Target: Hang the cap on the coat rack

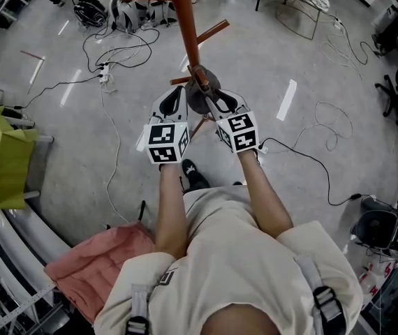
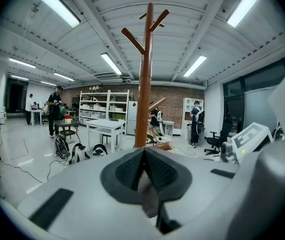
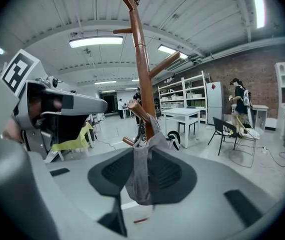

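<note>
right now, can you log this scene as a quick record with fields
coat rack: brown wooden pole with angled pegs, upright on a grey floor
cap: grey, hanging from a low peg on the rack
right tool: open, jaws either side of the hanging cap, not pressing it
left tool: jaws together, just beside the cap, pointing at the rack
task state: cap looks hung
</note>
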